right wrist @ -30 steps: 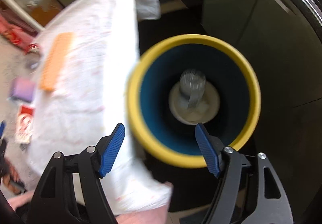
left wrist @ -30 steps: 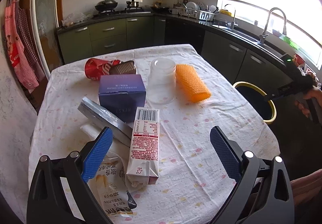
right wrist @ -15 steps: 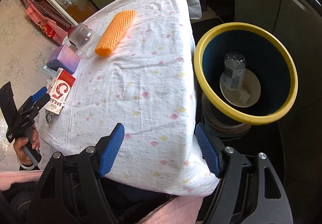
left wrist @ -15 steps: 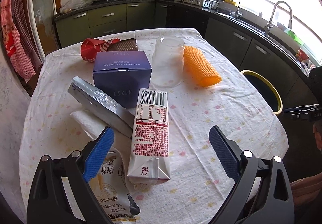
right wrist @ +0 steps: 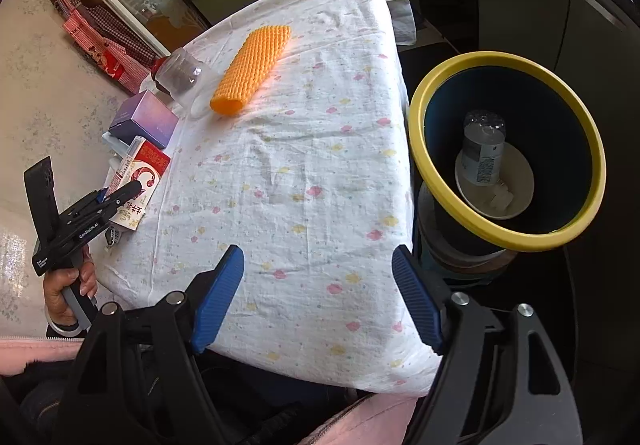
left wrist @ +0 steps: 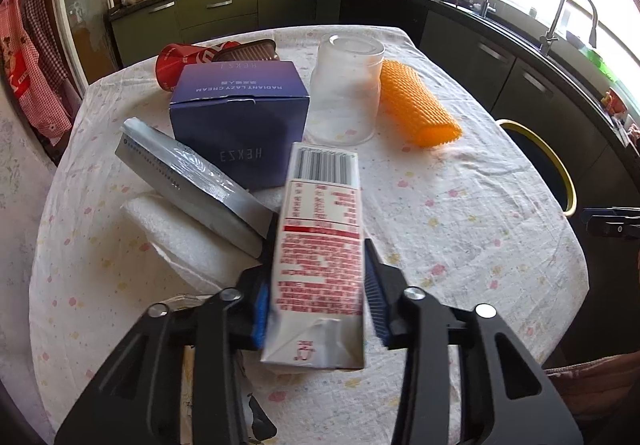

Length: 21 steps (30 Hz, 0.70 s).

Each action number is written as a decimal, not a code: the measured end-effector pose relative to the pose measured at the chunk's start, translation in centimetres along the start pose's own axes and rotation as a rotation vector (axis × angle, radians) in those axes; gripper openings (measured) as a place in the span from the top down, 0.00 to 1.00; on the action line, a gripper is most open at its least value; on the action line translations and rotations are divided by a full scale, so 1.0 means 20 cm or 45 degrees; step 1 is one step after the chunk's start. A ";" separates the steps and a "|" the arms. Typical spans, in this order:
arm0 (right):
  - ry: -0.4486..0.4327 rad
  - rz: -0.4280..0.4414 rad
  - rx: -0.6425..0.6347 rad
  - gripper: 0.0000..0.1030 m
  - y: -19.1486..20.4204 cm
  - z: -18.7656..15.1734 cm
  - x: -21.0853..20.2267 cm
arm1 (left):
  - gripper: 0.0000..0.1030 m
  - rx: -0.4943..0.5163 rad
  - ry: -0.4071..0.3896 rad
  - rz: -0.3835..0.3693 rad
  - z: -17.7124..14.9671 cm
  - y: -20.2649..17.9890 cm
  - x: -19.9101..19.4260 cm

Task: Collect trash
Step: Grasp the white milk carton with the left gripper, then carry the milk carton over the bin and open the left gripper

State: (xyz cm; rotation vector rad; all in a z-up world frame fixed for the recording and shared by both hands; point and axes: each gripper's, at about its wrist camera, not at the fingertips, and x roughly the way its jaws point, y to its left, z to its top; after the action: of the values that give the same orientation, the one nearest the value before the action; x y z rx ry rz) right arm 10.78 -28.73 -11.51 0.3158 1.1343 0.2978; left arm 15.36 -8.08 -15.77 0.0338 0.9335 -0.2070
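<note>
The left gripper [left wrist: 316,311] is closing its jaws around the milk carton [left wrist: 320,245] on the bench [left wrist: 460,229]. The right gripper [right wrist: 318,297] is hanging open and empty. Gripping so near the carton's folded end is risking a crush or slip.

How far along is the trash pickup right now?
Early. Done: a plastic bottle already lies in the yellow-rimmed bin. In hand: the left gripper is closing on the milk carton. Left: blue box, clear cup, orange sleeve, red can, silver pack. The right gripper is open, empty.
</note>
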 end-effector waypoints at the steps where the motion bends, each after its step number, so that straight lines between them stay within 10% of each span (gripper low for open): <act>1: 0.001 0.001 0.000 0.30 0.00 0.00 0.00 | 0.65 0.001 0.000 0.000 0.00 0.00 0.00; 21: -0.046 0.016 0.068 0.30 -0.12 -0.06 -0.05 | 0.66 0.142 -0.106 -0.159 0.10 -0.27 -0.23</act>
State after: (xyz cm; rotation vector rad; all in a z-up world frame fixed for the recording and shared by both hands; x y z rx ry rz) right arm 9.51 -31.17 -11.95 0.3740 1.1066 0.2726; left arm 13.25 -12.86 -10.62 0.0697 0.8414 -0.3733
